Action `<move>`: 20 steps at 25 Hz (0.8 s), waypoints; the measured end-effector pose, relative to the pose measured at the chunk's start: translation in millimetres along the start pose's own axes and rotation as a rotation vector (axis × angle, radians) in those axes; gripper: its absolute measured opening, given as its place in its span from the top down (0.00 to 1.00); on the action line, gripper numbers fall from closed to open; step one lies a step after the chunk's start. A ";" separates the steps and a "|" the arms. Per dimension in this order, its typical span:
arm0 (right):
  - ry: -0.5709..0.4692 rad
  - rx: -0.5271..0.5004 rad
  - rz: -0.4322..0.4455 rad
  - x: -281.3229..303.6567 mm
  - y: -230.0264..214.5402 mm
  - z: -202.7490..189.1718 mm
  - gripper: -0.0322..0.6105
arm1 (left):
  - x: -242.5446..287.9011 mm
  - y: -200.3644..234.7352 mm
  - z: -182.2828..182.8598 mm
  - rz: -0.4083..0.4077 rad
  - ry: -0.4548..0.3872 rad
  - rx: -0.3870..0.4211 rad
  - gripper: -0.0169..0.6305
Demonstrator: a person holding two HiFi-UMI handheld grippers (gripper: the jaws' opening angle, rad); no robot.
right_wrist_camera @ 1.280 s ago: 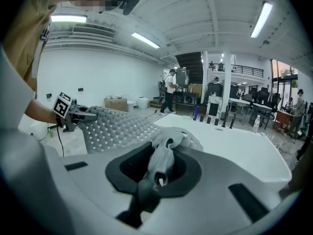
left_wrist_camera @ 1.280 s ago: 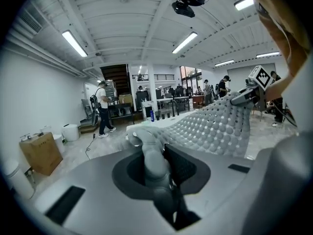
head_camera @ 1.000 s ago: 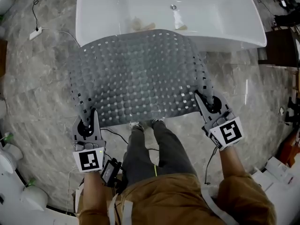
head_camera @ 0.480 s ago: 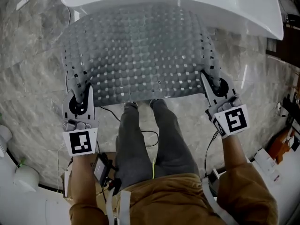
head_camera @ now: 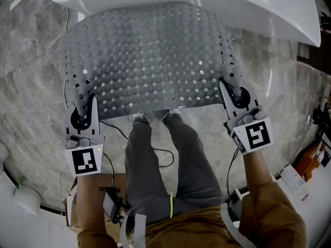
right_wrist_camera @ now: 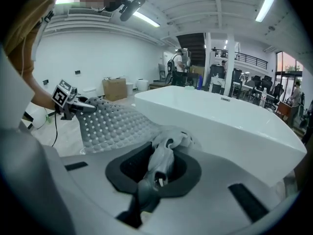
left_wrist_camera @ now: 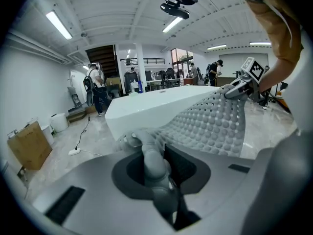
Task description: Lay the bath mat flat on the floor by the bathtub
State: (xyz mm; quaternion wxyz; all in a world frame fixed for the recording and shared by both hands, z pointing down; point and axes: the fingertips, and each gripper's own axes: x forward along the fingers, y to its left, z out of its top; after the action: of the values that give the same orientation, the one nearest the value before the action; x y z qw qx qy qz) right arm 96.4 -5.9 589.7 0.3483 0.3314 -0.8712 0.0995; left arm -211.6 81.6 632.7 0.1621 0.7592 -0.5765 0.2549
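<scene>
The bathtub (head_camera: 258,9) (basin unseen) runs past the head view's top edge.

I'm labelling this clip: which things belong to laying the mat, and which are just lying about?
Job: grey perforated rubber bath mat; white bathtub; grey marbled floor; left gripper and right gripper, each shut on a mat corner.
Lying about: brown cardboard box; white power strip; white bucket.

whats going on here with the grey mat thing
A person stands facing a white bathtub with a handheld gripper in each hand. The left gripper and the right gripper are each clamped on a near corner of a grey bath mat. The mat is held spread out in the air, its far edge up by the tub's rim. It is not yet laid on the marble floor.
</scene>
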 end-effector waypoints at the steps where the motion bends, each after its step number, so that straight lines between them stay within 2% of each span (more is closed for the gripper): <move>1: -0.003 -0.001 -0.001 0.7 0.7 0.5 0.87 | -0.5 1.3 -1.3 0.005 0.002 0.001 0.87; 4: -0.009 -0.006 -0.007 4.5 -2.7 -0.2 0.87 | 6.6 1.1 1.1 0.012 -0.014 0.010 0.87; 9: -0.004 0.024 0.007 9.3 -4.6 -8.6 0.88 | 6.6 -0.4 4.9 0.014 0.035 0.050 0.87; 15: -0.020 0.025 -0.005 10.6 -6.7 -15.2 0.88 | 7.4 -2.0 11.7 0.009 0.019 0.099 0.87; 20: -0.029 0.010 -0.024 -17.9 -9.7 -2.1 0.88 | -18.6 -7.4 37.2 0.014 0.022 0.124 0.87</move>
State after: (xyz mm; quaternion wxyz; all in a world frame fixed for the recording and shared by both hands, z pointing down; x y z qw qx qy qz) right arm 113.5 -3.4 578.7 0.3353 0.3450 -0.8715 0.0949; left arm -200.9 78.4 591.9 0.1191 0.7608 -0.5633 0.2995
